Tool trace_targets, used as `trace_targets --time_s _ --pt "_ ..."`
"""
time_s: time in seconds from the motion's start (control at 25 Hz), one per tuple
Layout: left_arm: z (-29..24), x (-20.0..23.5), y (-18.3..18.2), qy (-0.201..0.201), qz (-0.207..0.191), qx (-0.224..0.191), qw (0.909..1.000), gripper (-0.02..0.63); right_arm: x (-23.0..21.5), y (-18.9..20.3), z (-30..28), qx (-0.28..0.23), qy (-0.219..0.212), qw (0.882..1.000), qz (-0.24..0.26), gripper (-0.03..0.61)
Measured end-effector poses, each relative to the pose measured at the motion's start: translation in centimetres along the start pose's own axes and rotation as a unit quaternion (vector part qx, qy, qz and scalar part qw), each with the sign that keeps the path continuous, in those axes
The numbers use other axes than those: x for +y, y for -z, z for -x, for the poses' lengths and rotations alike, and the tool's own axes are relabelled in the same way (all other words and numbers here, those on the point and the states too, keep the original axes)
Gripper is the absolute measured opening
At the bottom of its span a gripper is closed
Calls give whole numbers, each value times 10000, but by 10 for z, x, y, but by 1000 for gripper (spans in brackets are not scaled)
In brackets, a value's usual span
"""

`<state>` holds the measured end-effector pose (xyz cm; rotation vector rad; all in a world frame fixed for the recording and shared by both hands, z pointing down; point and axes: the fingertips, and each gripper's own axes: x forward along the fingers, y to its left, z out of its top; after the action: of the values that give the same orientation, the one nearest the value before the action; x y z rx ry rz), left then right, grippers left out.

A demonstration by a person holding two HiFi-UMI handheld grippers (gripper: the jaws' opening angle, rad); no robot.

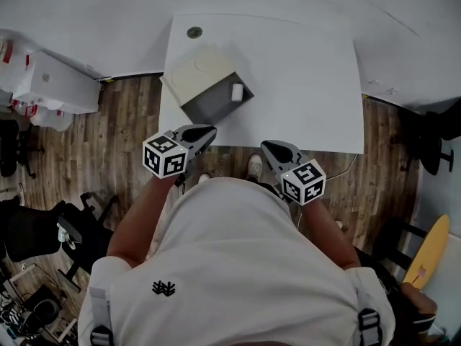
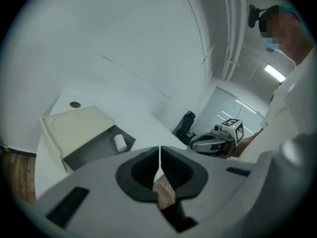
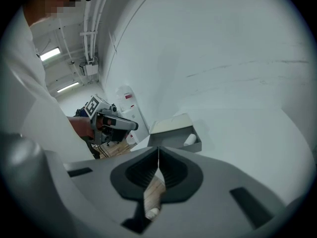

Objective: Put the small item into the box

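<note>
The person in a white shirt (image 1: 238, 265) stands at the near edge of a white table (image 1: 302, 85), a tool in each hand, both held over the wooden floor (image 1: 122, 135) just short of that edge. The left gripper (image 1: 209, 130) has its jaws pressed together with nothing between them, as its own view shows (image 2: 159, 155). It points toward the table's near-left corner. The right gripper (image 1: 265, 144) is closed the same way and empty (image 3: 158, 157), and hovers just beside the near edge, near its middle. The two tools are apart from each other and touch nothing on the table.

Beyond the left tool, near the left edge of the table, sits an open grey box (image 1: 209, 105). The small item (image 1: 237, 92), a short white cylinder, lies inside the box at its right end, against the wall. A cream lid (image 1: 198, 69) lies against the box's far-left side. Farther on, by the far-left corner of the table, is a small round cap (image 1: 194, 32).
</note>
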<state>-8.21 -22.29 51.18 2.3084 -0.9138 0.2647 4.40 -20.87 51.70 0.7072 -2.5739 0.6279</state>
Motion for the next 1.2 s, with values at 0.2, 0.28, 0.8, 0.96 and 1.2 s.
trace_targets --time_s 0.2,0.28,0.8,0.96,1.2 --pt "39 -18 3 271 -7 -226 9994 8 28 -1 -10 -66 117 9999 -24 11" --pt "54 -19 7 278 -29 -244 9993 8 38 -1 -13 -78 139 9999 -53 11" --pt "102 -33 32 356 -518 -140 9979 6 98 12 -13 -193 285 9994 -35 9" --pt "107 -41 35 453 -753 -69 9961 6 107 10 -12 -239 370 9990 -13 9" --pt "117 -43 37 512 -879 -72 9948 6 118 9 -10 -282 436 9986 94 9"
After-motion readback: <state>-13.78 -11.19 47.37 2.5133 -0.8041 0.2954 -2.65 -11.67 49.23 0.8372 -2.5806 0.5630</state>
